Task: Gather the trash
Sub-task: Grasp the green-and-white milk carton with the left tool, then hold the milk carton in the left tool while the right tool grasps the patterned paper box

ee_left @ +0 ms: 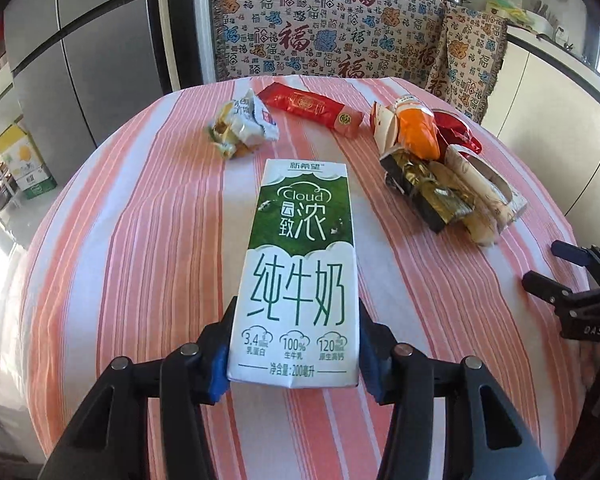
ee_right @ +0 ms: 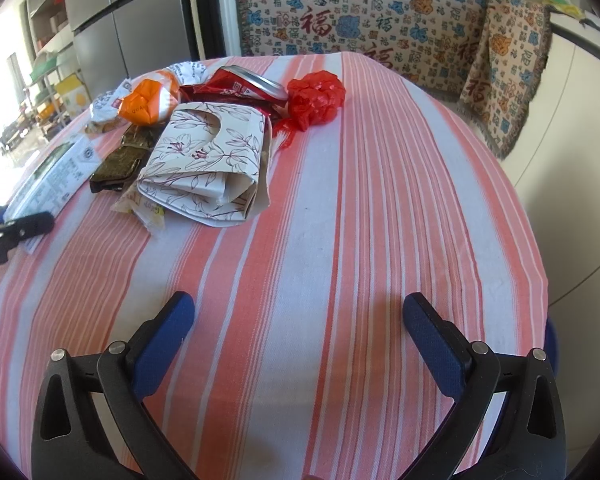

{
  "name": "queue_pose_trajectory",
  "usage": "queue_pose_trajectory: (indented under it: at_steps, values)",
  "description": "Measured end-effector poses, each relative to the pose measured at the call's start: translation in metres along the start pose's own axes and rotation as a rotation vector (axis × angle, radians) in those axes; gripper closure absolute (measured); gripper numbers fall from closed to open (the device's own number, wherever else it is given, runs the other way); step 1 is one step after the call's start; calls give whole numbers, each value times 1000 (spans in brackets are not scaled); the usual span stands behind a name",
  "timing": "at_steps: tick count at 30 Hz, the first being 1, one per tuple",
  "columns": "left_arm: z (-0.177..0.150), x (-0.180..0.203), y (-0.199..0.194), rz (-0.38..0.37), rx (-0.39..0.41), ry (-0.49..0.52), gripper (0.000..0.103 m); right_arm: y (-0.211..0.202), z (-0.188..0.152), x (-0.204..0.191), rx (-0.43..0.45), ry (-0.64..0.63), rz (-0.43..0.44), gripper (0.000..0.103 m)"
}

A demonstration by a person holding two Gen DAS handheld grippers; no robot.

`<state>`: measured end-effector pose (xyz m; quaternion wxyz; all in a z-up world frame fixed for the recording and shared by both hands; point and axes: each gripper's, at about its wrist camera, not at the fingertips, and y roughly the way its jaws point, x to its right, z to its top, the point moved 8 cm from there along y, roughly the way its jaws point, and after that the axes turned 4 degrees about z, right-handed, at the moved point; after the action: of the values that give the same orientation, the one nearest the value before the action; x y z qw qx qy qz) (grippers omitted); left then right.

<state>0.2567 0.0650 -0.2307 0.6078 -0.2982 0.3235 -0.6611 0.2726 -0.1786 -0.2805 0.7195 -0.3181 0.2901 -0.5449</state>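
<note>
A green and white milk carton (ee_left: 300,264) lies lengthwise on the striped tablecloth (ee_left: 140,240). My left gripper (ee_left: 297,312) is shut on its near end, with a blue pad pressed against each side. The carton (ee_right: 48,184) also appears at the left edge of the right wrist view. My right gripper (ee_right: 299,304) stands open over bare cloth with nothing between its fingers. A crumpled wrapper (ee_left: 242,128) and a red packet (ee_left: 312,110) lie beyond the carton. To the right is a heap of trash: a floral paper box (ee_right: 208,164), an orange wrapper (ee_right: 148,102), a crushed can (ee_right: 256,80) and a red plastic bag (ee_right: 316,96).
The round table's far edge meets a bench draped in patterned cloth (ee_left: 320,28). A grey fridge (ee_left: 80,60) stands at the far left and white cabinets (ee_left: 548,92) at the right. Open cloth lies right of the trash heap.
</note>
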Motion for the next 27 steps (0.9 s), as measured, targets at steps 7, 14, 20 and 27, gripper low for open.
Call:
queue_pose_trajectory:
  at_steps: [7, 14, 20, 27]
  values:
    - [-9, 9, 3, 34, 9, 33, 34, -1, -1, 2, 3, 3, -4, 0]
    - [-8, 7, 10, 47, 12, 24, 17, -3, -3, 2, 8, 0, -24, 0]
    - [-10, 4, 10, 45, 11, 23, 16, -20, 13, -24, 112, -158, -64, 2]
    - [-10, 4, 11, 45, 10, 24, 16, 0, 52, -55, 103, -438, -118, 16]
